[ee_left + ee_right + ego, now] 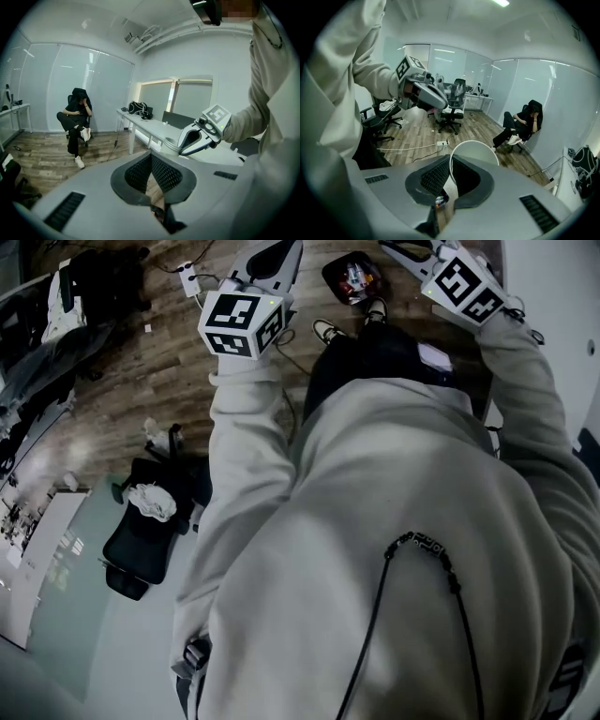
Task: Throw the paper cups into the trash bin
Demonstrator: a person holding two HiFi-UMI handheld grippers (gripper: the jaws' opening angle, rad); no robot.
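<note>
Right gripper (450, 164) pinched the thin round rim of a white paper cup (476, 151) (ribbed black pads (433, 177)); left gripper (151, 158) clenched, empty.

- Bin (352, 277) on the floor, far ahead, just past the shoes (328, 331).
- Left gripper (278, 247) is to the bin's left, right gripper (398, 247) to its right, both above the floor.
- Cup (474, 151) in the right gripper, its wall between the jaws.
- Chair (141, 540) near, on the left; power strip (190, 279) on the floor, far left.
- Seated person (77, 123) by the far wall; table (150, 127) to their right, bag (139, 108) on it.
</note>
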